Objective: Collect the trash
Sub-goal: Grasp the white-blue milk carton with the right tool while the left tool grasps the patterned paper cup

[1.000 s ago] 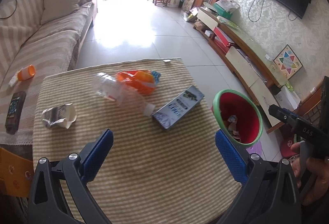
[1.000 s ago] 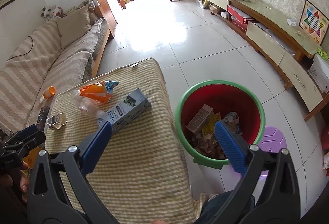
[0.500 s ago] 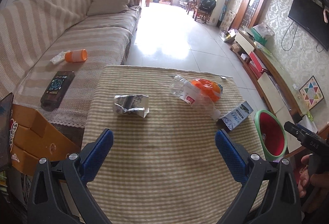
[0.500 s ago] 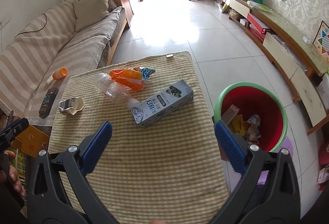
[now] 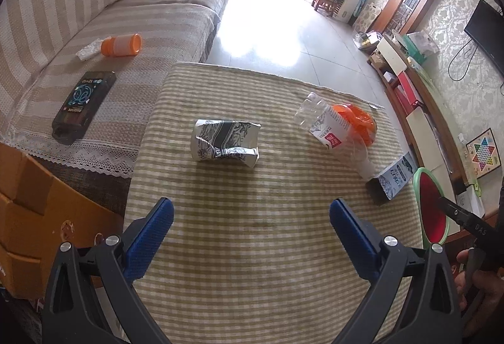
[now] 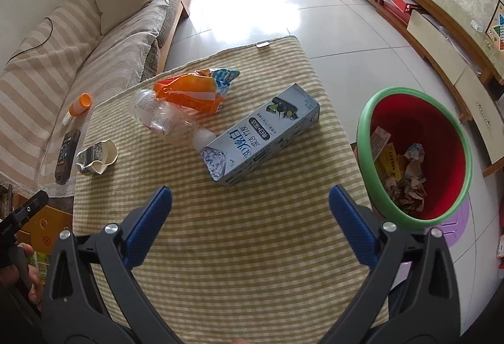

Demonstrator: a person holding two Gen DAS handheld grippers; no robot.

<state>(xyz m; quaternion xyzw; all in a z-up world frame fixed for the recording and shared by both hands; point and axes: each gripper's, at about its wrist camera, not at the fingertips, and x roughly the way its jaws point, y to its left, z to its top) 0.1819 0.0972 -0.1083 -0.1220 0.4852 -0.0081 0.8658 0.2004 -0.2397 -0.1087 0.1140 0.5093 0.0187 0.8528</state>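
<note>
Striped cloth table (image 5: 252,249) bearing four trash items: crushed cup (image 5: 225,143), clear bottle (image 6: 163,120), orange wrapper (image 6: 189,91), toothpaste box (image 6: 261,132). Left gripper (image 5: 251,218) and right gripper (image 6: 250,208) hover spread, empty. Bin (image 6: 365,136) stands beside the table. The bottle, apparently touching the box, may roll if nudged.

"DAS" on right tool (image 5: 469,219); "3D" on grey carton (image 6: 261,136).

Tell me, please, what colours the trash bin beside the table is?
The trash bin is red inside with a green rim, clearest in the right wrist view.
</note>
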